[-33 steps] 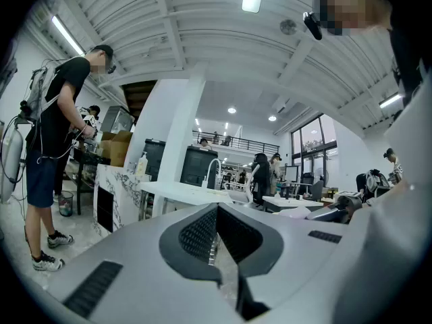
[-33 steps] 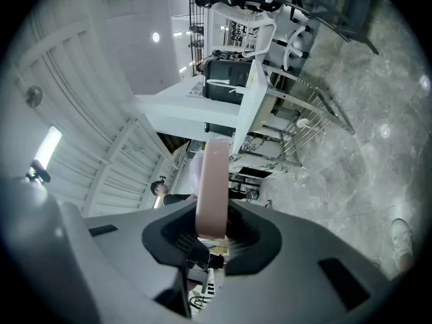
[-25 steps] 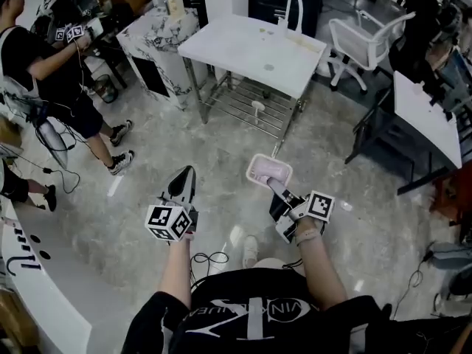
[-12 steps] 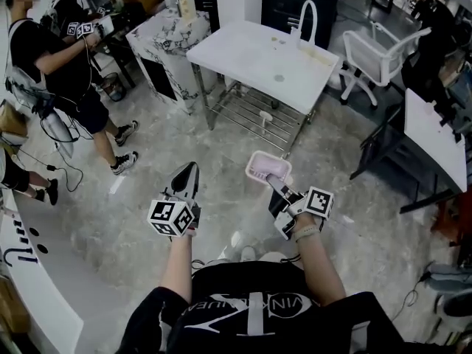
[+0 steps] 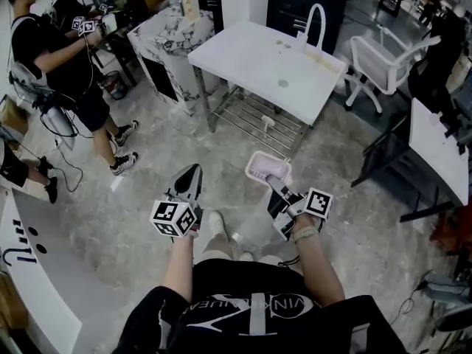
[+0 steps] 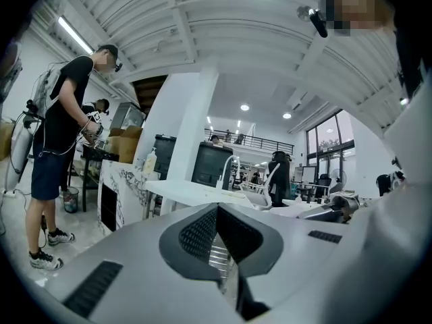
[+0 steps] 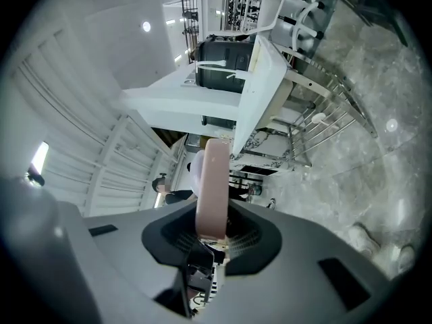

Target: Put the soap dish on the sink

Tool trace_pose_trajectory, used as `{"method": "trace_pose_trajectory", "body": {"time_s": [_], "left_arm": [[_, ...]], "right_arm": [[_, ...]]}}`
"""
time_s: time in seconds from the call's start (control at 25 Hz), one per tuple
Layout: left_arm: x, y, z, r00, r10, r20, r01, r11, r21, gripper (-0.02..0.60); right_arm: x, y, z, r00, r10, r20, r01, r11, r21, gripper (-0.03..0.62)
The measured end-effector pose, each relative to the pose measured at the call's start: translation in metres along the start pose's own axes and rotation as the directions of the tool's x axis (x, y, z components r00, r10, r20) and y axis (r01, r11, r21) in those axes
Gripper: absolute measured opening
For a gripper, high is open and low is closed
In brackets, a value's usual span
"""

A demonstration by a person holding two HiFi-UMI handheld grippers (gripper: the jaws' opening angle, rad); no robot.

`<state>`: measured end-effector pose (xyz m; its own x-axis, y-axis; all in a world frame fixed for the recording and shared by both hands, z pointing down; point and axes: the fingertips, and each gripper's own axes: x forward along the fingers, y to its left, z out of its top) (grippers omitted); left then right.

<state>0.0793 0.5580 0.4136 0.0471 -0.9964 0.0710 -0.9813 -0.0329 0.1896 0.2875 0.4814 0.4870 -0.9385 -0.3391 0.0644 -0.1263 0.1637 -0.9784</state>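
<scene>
**A:** Where is the soap dish at this moment?

**B:** My right gripper (image 5: 276, 186) is clamped on one rim of the pink soap dish (image 5: 265, 167). The dish hangs over the floor (image 5: 147, 153), well apart from the white sink worktop (image 5: 251, 54) ahead. My left gripper (image 5: 186, 180) has its jaws together, with nothing in them.

**A:** How will it handle?

**B:** I judge it light and stiff, a thin plastic tray, maybe a little slippery. The rim is a good place to hold. But a grip on only one edge may let it tilt, so I would set it down gently.

White sink top (image 5: 243, 54), arched faucet (image 5: 309, 19) at far edge; wire shelf (image 5: 258, 116) beneath
</scene>
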Motion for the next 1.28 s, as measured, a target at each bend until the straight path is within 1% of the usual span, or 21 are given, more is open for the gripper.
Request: {"method": "trace_pose_trajectory", "body": {"time_s": [0.28, 0.6, 0.84, 1.04, 1.28], "left_arm": [[0.051, 0.026, 0.012, 0.999, -0.035, 0.014, 0.035, 0.999, 0.004, 0.015], [0.117, 0.070, 0.029, 0.997, -0.072, -0.002, 0.072, 0.997, -0.004, 0.014], [0.162, 0.097, 0.032, 0.993, -0.117, -0.032, 0.117, 0.993, -0.001, 0.014], [0.197, 0.116, 0.030, 0.985, -0.161, -0.063, 0.161, 0.987, -0.002, 0.014], [0.237, 0.137, 0.031, 0.975, -0.211, -0.075, 0.210, 0.978, -0.018, 0.014]], "right_arm": [[0.036, -0.002, 0.034, 1.000, 0.006, 0.022, -0.006, 1.000, -0.012, 0.094], [0.095, 0.002, 0.075, 0.998, 0.025, 0.054, -0.024, 1.000, -0.018, 0.094], [0.133, -0.002, 0.101, 0.996, 0.017, 0.086, -0.015, 1.000, -0.026, 0.094], [0.162, -0.007, 0.115, 0.994, 0.004, 0.108, -0.003, 1.000, -0.009, 0.094], [0.189, -0.018, 0.132, 0.991, -0.035, 0.131, 0.037, 0.999, -0.011, 0.094]]}}
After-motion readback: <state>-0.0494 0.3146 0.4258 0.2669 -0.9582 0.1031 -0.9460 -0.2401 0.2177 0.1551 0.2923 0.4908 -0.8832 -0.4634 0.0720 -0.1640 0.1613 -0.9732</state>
